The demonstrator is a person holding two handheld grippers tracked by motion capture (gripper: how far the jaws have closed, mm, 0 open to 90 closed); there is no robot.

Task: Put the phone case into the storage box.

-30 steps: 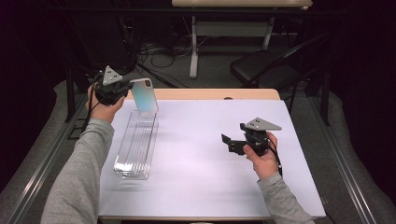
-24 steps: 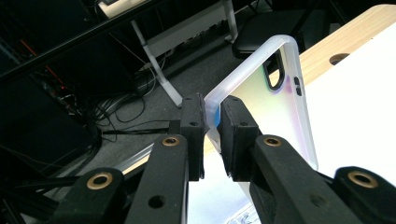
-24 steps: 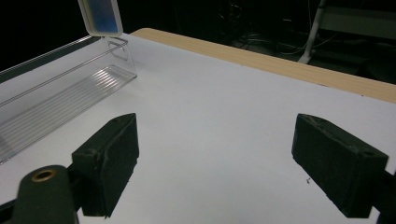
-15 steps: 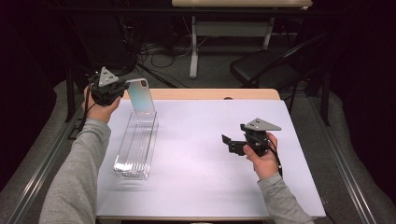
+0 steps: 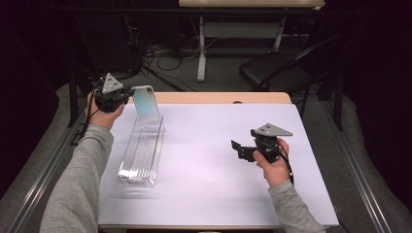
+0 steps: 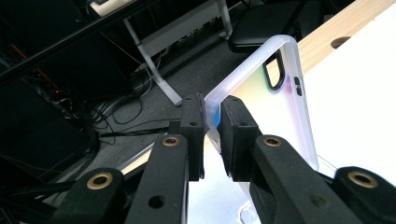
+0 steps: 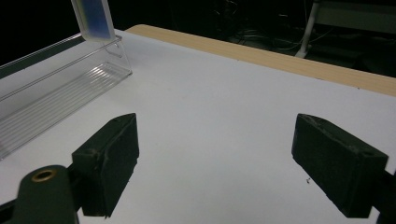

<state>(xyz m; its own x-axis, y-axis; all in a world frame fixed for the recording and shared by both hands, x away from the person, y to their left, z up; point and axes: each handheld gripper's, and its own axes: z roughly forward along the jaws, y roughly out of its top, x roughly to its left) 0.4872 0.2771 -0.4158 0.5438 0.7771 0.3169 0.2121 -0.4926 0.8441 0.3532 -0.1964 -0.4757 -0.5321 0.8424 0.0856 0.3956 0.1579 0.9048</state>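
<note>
**Fingers clamp a phone case above a clear rack**

Fingers (image 6: 233,135) of the left gripper (image 5: 127,97) pinch one edge of a translucent phone case (image 6: 275,116) — its iridescent back shows a camera cut-out near the upper corner. From the high view, the case (image 5: 146,101) stands nearly upright at the far end of a long clear plastic rack (image 5: 142,153), its lower edge meeting the rack's far end; whether it sits in a slot cannot be told. The rack lies lengthwise on the left part of the white surface (image 5: 209,184), its ridged floor catching the light. The person's left hand (image 5: 103,114), in a grey sleeve, holds that gripper at the surface's far left corner.

Well apart, on the right side of the surface, the right gripper (image 5: 238,149) is held in the person's right hand (image 5: 273,167), its jaws pointing left toward the rack. In the right gripper view, its two black fingers (image 7: 109,158) stand wide apart with nothing between them — bare white surface lies beyond, and the rack (image 7: 56,88) with the case (image 7: 95,18) appears at upper left.

A strip of light wood (image 5: 223,98) edges the far side of the surface. Behind it, on the dark floor, stand a black chair (image 5: 272,73) and a tangle of cables (image 5: 160,53).
</note>
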